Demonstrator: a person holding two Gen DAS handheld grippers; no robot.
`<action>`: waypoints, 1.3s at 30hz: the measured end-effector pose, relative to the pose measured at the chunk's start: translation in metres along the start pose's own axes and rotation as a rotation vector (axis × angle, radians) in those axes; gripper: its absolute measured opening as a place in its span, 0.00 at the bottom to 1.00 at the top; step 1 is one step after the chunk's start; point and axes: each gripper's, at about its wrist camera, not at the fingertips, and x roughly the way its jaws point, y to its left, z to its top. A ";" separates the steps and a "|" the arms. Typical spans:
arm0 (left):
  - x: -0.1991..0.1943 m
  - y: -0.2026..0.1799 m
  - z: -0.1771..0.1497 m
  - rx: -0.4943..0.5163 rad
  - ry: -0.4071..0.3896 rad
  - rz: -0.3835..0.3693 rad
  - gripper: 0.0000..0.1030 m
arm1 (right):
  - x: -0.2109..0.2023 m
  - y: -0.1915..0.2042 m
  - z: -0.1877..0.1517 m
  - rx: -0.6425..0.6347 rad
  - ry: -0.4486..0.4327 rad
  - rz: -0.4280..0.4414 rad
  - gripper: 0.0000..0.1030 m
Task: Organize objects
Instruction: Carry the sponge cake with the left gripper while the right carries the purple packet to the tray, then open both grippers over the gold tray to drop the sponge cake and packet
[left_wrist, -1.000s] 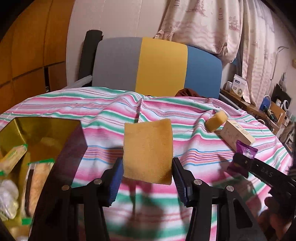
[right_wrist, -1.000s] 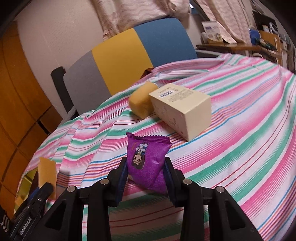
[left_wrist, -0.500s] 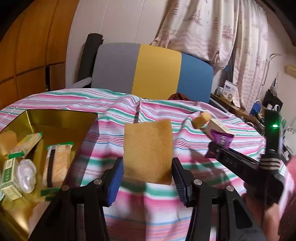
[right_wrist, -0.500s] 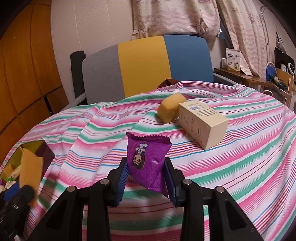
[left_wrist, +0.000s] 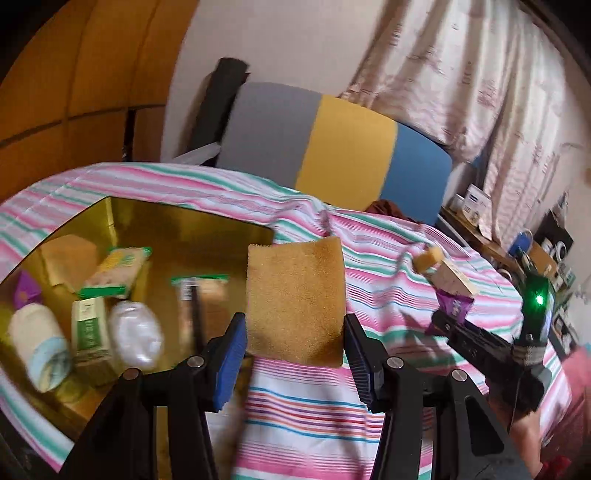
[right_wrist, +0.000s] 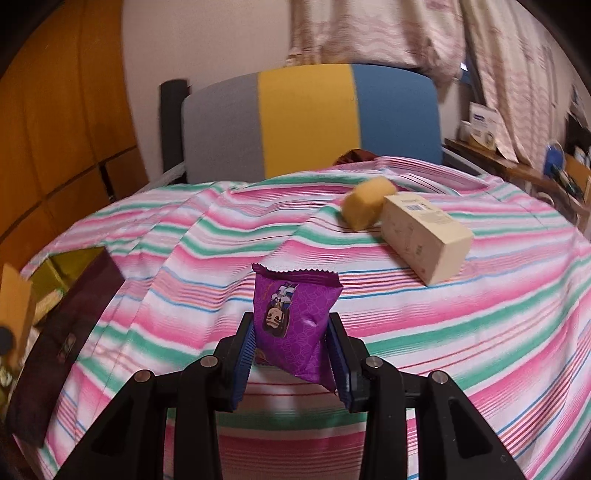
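Observation:
My left gripper (left_wrist: 293, 354) is shut on a flat yellow-brown sponge (left_wrist: 295, 299) and holds it in the air beside the right edge of the gold box (left_wrist: 192, 229). The box holds several small packets and a white bottle (left_wrist: 37, 343). My right gripper (right_wrist: 291, 354) is shut on a purple snack packet (right_wrist: 291, 317) above the striped cloth; it also shows in the left wrist view (left_wrist: 452, 308). A yellow sponge block (right_wrist: 367, 206) and a cream carton (right_wrist: 424, 236) lie side by side on the cloth, far right.
The table is covered with a pink, green and white striped cloth (right_wrist: 480, 332). A grey, yellow and blue chair back (right_wrist: 306, 114) stands behind it. A dark lid or box side (right_wrist: 62, 339) lies at the left. A cluttered shelf (left_wrist: 535, 251) is at the right.
Both grippers have lifted and swung left with their loads. The gold box fills more of the left wrist view, and the sponge and carton have drifted right in the right wrist view.

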 end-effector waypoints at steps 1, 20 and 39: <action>0.000 0.007 0.003 -0.013 0.008 0.007 0.51 | -0.001 0.006 0.000 -0.023 0.004 0.008 0.36; 0.031 0.093 0.044 -0.156 0.130 0.162 0.63 | -0.039 0.124 0.012 -0.150 -0.024 0.301 0.36; -0.024 0.088 -0.009 -0.131 0.036 0.167 1.00 | -0.024 0.179 0.022 -0.194 0.062 0.408 0.36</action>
